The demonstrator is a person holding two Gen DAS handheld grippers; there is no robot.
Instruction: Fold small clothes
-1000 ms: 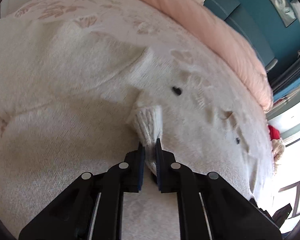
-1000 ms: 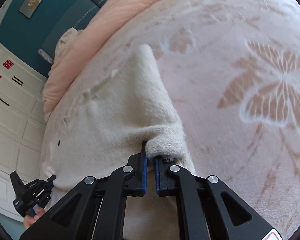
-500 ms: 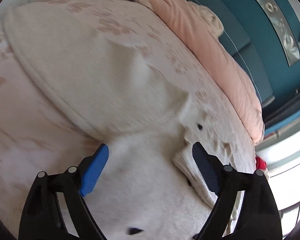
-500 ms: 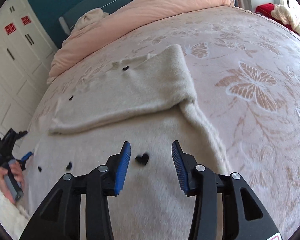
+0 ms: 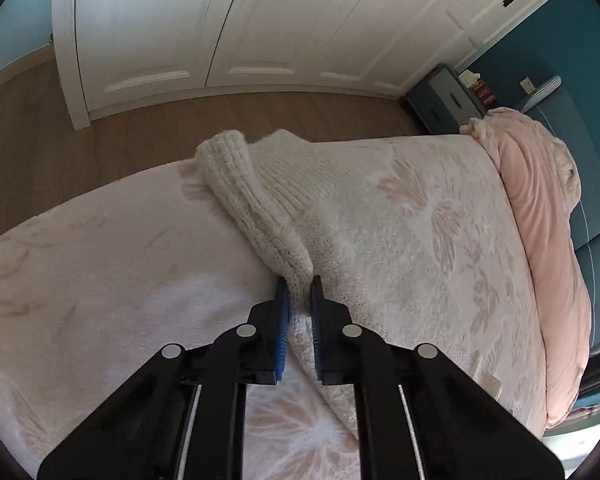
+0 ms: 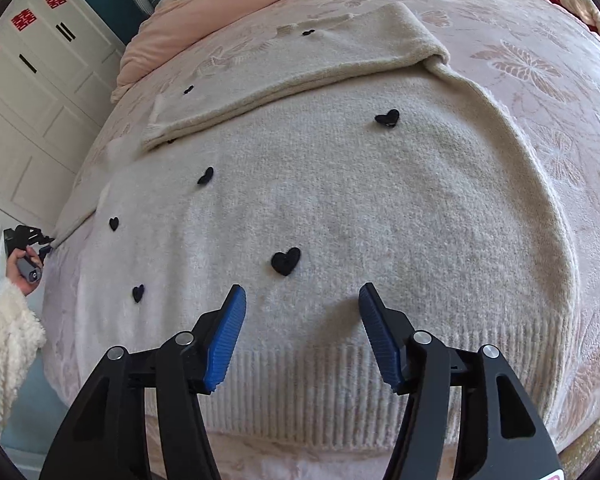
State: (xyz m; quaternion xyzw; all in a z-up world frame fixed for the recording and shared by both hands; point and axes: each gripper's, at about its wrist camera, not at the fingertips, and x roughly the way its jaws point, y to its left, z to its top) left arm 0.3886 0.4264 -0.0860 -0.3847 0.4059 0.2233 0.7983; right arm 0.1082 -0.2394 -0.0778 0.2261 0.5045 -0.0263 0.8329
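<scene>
Close under your right gripper (image 6: 300, 300) lies the ribbed hem of the cream sweater (image 6: 340, 208), spread flat on the bed (image 6: 540, 80). The jaws are opening with nothing between them; the blue pads hang just above the knit, one to each side of a black heart (image 6: 286, 261) that sits a little farther out. Half a second ago those pads stood closer together and the hem was not in sight below them.

Farther up, one sleeve (image 6: 300, 68) lies folded across the chest of the sweater, as it did half a second ago. At the far left edge of the bed your left hand (image 6: 22, 270) grips the other tool.

In the left wrist view, your left gripper (image 5: 299, 292) is clamped on the other sleeve (image 5: 256, 208), pads pressed on the knit near its upper end, the ribbed cuff (image 5: 224, 152) trailing away toward the bed's far edge. Half a second ago these jaws were wide apart over the sweater's body.

Beyond lie the wooden floor (image 5: 220, 120), the white wardrobe (image 5: 260, 20) and, at the right, a pink quilt (image 5: 540, 220). No containers are in view.
</scene>
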